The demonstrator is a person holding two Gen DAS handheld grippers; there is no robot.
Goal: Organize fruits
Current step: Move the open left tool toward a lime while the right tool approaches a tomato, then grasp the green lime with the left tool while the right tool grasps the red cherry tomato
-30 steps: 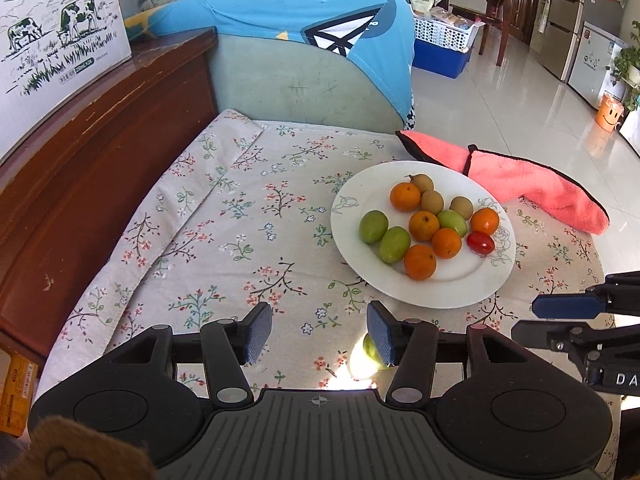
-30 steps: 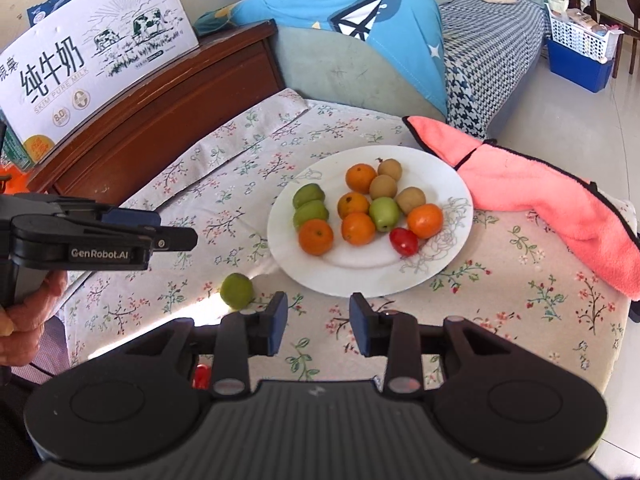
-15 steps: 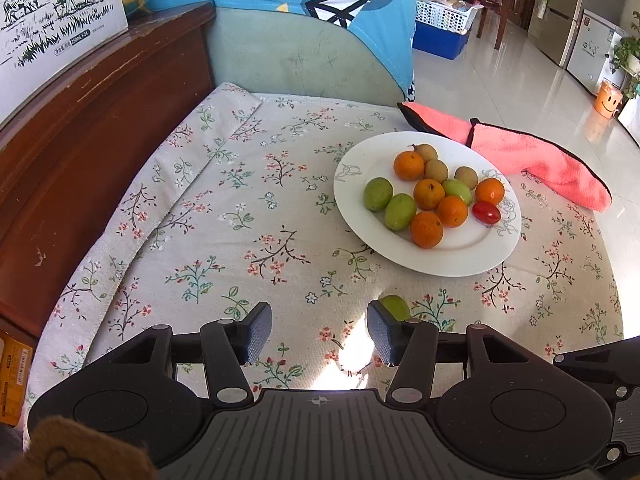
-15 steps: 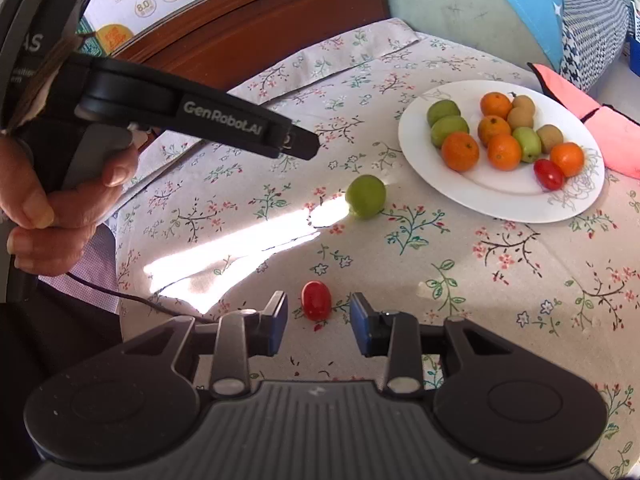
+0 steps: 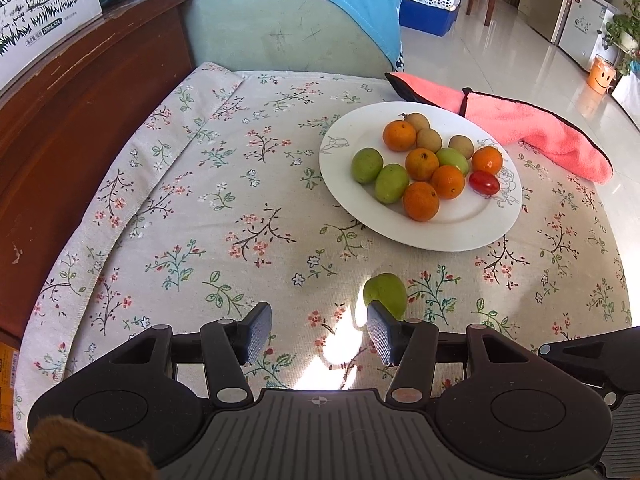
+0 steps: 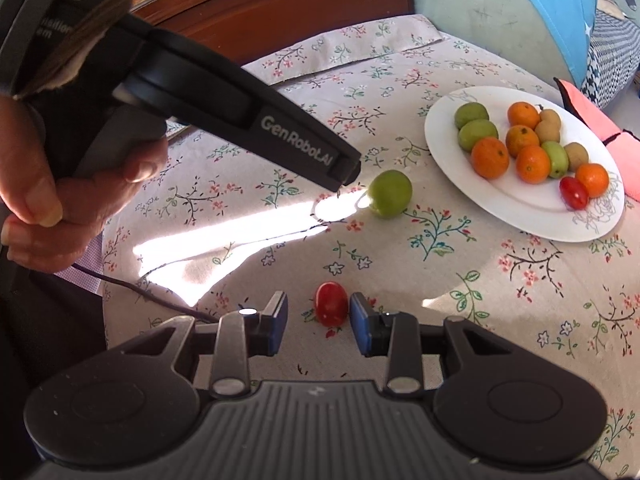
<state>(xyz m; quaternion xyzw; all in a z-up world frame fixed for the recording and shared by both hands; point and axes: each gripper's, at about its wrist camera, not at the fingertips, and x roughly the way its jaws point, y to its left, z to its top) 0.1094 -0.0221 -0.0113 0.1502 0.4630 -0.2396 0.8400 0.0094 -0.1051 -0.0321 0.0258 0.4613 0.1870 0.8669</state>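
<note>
The left gripper point(image 6: 347, 176) says "GenRobot.AI"; its fingers are spread. The right gripper's point(image 6: 319, 322) fingers are spread around a red tomato point(image 6: 331, 304).

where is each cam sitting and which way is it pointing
Left wrist view: sits on the left gripper, angled down over the floral cloth toward the white plate; shows its own open fingers, the loose green fruit behind the right one.
Right wrist view: sits on the right gripper, angled down at the loose red tomato between its open fingers; the person's hand holding the left gripper shows at left.
Shared: plate, green fruit, cloth, pink towel.
</note>
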